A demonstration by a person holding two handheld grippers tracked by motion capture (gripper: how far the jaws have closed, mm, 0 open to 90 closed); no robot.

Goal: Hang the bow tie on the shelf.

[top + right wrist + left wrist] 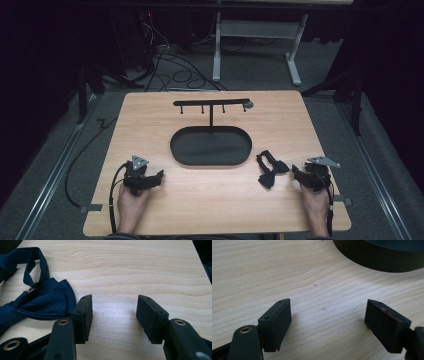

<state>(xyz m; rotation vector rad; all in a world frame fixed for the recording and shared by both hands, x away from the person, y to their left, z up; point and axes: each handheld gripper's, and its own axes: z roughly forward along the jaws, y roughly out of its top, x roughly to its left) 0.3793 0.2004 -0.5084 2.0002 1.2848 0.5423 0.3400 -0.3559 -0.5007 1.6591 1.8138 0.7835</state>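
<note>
A dark navy bow tie (270, 170) with its strap lies on the wooden table, right of the black oval tray (180, 150). In the right gripper view the bow tie (42, 300) sits just left of my right gripper (113, 315), which is open over bare wood. From the high view the right gripper (298, 175) rests at the table's right side, close to the tie. My left gripper (159, 176) rests at the front left, open, with nothing between its jaws (327, 322). The tray's wall (377, 257) lies ahead of it, to the right.
A black T-shaped stand with several hooks (212, 104) rises from the back of the tray. The table (215, 200) has bare wood along the front. Cables (180, 75) and a desk frame (255, 40) lie on the floor beyond the far edge.
</note>
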